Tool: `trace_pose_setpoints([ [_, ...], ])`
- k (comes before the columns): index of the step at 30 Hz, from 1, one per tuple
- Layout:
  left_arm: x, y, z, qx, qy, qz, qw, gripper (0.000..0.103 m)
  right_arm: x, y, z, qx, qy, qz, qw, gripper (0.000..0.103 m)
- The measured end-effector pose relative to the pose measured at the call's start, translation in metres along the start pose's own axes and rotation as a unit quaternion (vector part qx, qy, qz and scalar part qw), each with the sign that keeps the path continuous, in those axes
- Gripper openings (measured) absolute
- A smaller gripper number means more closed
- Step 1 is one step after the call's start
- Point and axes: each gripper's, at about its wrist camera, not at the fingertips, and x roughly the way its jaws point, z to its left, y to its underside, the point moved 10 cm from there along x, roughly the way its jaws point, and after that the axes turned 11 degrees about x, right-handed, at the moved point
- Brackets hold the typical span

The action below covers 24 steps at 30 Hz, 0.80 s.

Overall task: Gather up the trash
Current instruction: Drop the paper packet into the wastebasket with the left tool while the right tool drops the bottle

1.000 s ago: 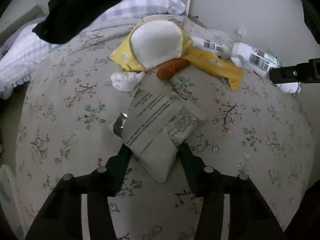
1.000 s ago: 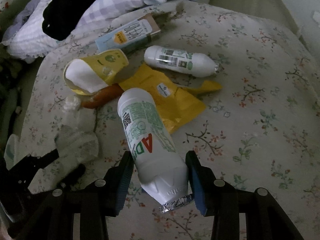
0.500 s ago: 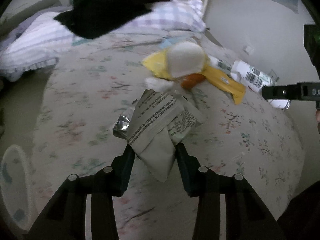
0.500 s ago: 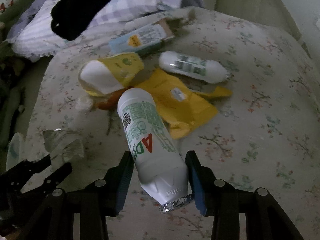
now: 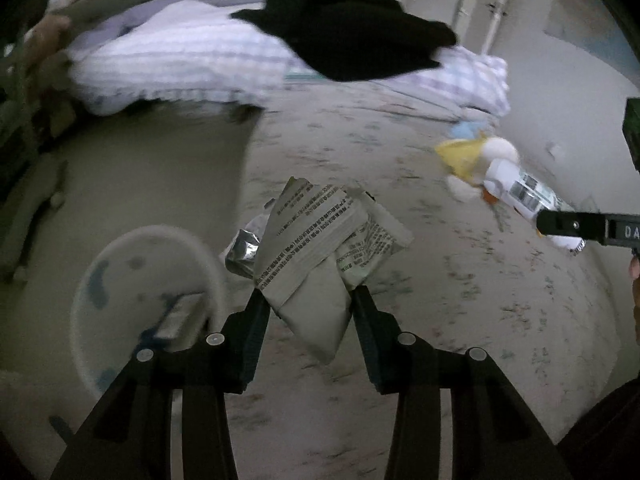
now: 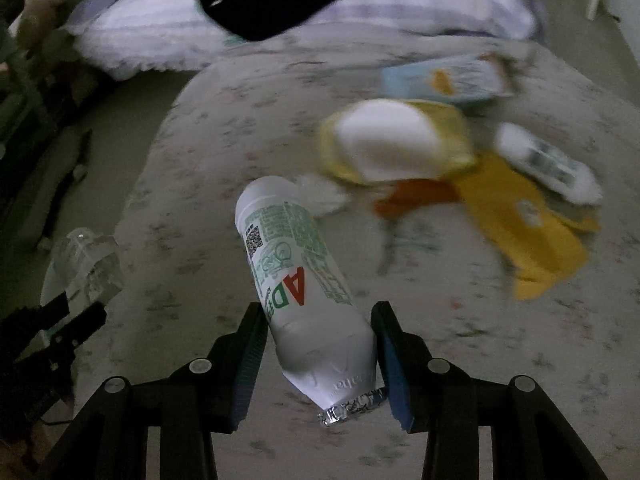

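My left gripper (image 5: 310, 300) is shut on a grey printed snack wrapper (image 5: 320, 248) and holds it above the bed's left edge, beside a white round bin (image 5: 148, 300) on the floor. My right gripper (image 6: 320, 320) is shut on a white drink bottle (image 6: 296, 280) with green print, held above the floral bed sheet (image 6: 200, 240). On the bed lie a yellow-and-white bowl-shaped pack (image 6: 392, 144), a yellow bag (image 6: 524, 224), an orange piece (image 6: 412, 196), a second white bottle (image 6: 548, 164) and a light blue carton (image 6: 444, 80). The left gripper also shows in the right wrist view (image 6: 76, 312).
A checked pillow (image 5: 180, 64) with a black garment (image 5: 352, 44) on it lies at the head of the bed. The floor (image 5: 140, 168) runs along the bed's left side. A white wall (image 5: 560, 80) stands to the right.
Both grippers have swung left and back with their loads. The left one now hangs near the bed's edge with the bin in view. The trash pile has shifted right in both views.
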Motion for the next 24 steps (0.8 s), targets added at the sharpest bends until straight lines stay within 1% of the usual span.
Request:
trace_pose_setpoints([
  [5, -0.015, 0.018, 0.053, -0.038, -0.025, 0.0, 0.9989, 0.049, 0.013, 0.007, 0.039, -0.024, -0.011, 0.009, 1.0, 0.048],
  [8, -0.022, 0.031, 0.081, -0.06, -0.04, 0.003, 0.9974, 0.053, 0.024, 0.014, 0.066, -0.04, -0.019, 0.018, 0.999, 0.048],
  [9, -0.025, 0.035, 0.09, -0.068, -0.044, 0.004, 0.9967, 0.058, 0.027, 0.014, 0.073, -0.045, -0.022, 0.02, 0.999, 0.048],
  [12, -0.027, 0.05, 0.118, -0.101, -0.067, 0.023, 0.9924, 0.074, 0.035, 0.019, 0.097, -0.062, -0.031, 0.025, 0.997, 0.048],
  [13, -0.03, 0.056, 0.129, -0.116, -0.08, 0.03, 0.9896, 0.076, 0.037, 0.021, 0.106, -0.067, -0.034, 0.026, 0.997, 0.048],
  [14, -0.031, 0.059, 0.135, -0.123, -0.085, 0.032, 0.9882, 0.079, 0.04, 0.024, 0.117, -0.073, -0.04, 0.029, 0.996, 0.048],
  [16, -0.038, 0.067, 0.148, -0.14, -0.098, 0.033, 0.9848, 0.082, 0.044, 0.027, 0.131, -0.078, -0.046, 0.032, 0.995, 0.048],
  [18, -0.044, 0.07, 0.156, -0.146, -0.111, 0.032, 0.9826, 0.089, 0.051, 0.031, 0.148, -0.084, -0.056, 0.038, 0.994, 0.048],
  [20, -0.054, 0.074, 0.165, -0.148, -0.128, 0.028, 0.9803, 0.092, 0.058, 0.037, 0.167, -0.089, -0.064, 0.043, 0.993, 0.048],
  [23, -0.067, 0.08, 0.176, -0.144, -0.151, 0.026, 0.9775, 0.1, 0.067, 0.044, 0.19, -0.099, -0.074, 0.051, 0.991, 0.048],
  [24, -0.069, 0.082, 0.179, -0.144, -0.155, 0.027, 0.977, 0.1, 0.072, 0.047, 0.201, -0.104, -0.081, 0.055, 0.99, 0.048],
])
